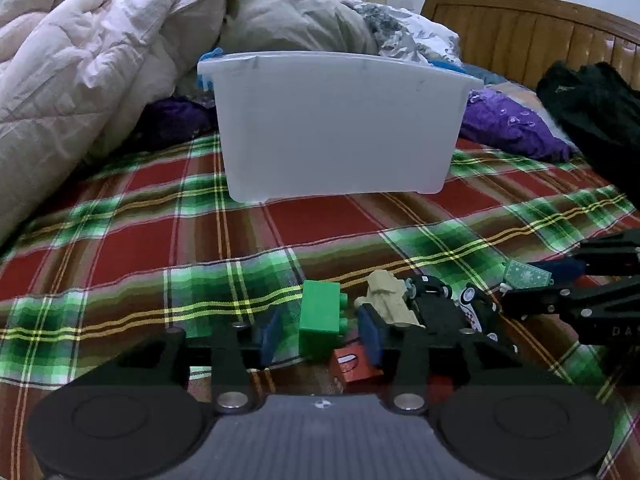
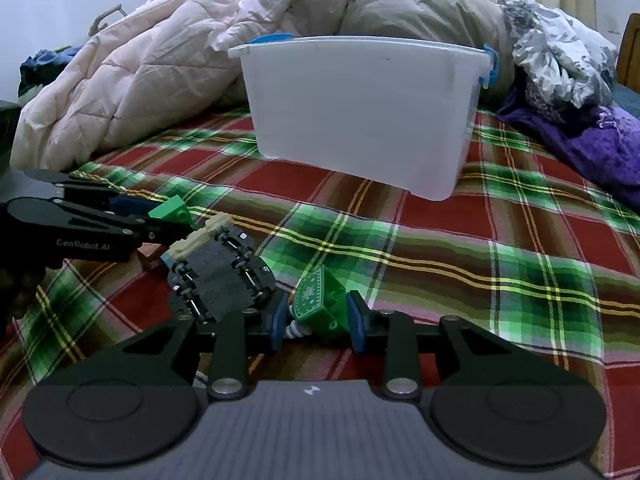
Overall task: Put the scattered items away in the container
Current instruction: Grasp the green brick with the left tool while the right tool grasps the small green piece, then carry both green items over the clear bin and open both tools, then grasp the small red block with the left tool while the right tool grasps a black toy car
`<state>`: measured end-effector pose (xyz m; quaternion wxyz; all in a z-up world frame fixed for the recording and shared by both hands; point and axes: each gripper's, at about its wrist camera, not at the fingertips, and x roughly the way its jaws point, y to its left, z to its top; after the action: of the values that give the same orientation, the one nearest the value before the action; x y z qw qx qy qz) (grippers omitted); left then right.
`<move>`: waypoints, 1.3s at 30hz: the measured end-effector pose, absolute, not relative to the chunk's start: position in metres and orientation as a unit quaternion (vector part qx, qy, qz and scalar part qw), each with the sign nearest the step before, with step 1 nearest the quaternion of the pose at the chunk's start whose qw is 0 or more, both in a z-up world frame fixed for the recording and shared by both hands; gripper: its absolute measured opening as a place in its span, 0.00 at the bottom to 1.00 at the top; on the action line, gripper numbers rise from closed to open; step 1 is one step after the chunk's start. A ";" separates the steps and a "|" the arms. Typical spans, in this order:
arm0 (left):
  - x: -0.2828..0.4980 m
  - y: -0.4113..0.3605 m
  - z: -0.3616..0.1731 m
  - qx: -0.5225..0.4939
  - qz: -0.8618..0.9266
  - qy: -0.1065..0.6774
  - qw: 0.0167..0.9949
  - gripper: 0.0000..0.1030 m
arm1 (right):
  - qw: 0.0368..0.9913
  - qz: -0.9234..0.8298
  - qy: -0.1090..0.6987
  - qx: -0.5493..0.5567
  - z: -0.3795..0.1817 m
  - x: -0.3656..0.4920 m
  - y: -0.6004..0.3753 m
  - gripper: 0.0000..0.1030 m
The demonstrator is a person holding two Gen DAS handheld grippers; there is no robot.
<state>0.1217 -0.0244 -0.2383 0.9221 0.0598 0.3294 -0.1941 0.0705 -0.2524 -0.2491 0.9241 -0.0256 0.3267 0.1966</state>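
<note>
Several small toys lie in a heap on the plaid bedsheet (image 1: 160,240), well short of the white plastic container (image 1: 336,124), which stands farther up the bed against the rumpled quilt (image 1: 100,60). In the left wrist view the left gripper (image 1: 320,330) has its blue pads on either side of a green building block (image 1: 320,320), with a gap showing on each side of the block; whether the pads press it I cannot tell. Just right of it lie a beige toy (image 1: 386,296) and an overturned black toy car (image 1: 436,300), and a red piece (image 1: 356,368) peeks out below, partly hidden by the finger.

The right wrist view shows what the left one barely catches: the right gripper (image 2: 318,322) is closed onto a green patterned block (image 2: 320,304), pinched between both pads. It also shows the car's underside and wheels plainly, and the container's blue latch (image 2: 490,68). From the left view only an edge of that patterned block and the right gripper's fingers show at the frame's right. The container's inside is hidden in both views. Purple cloth (image 2: 592,144) lies to its right.
</note>
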 end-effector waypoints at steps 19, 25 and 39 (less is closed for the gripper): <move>0.152 -0.023 -0.113 0.041 -0.191 0.250 0.948 0.26 | 0.959 0.175 0.224 0.002 -0.145 0.091 -0.274 0.34; 0.217 -0.045 -0.061 0.016 -0.181 0.240 0.953 0.26 | 0.962 0.154 0.226 -0.011 -0.091 0.172 -0.275 0.34; 0.234 -0.044 -0.106 0.056 -0.171 0.263 0.948 0.77 | 0.951 0.150 0.269 -0.002 -0.123 0.205 -0.277 0.64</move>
<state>0.2342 -0.0438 -0.1058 0.9478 0.0561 0.2635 -0.1705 0.2047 -0.2774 -0.1230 0.9514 -0.0016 0.2692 0.1495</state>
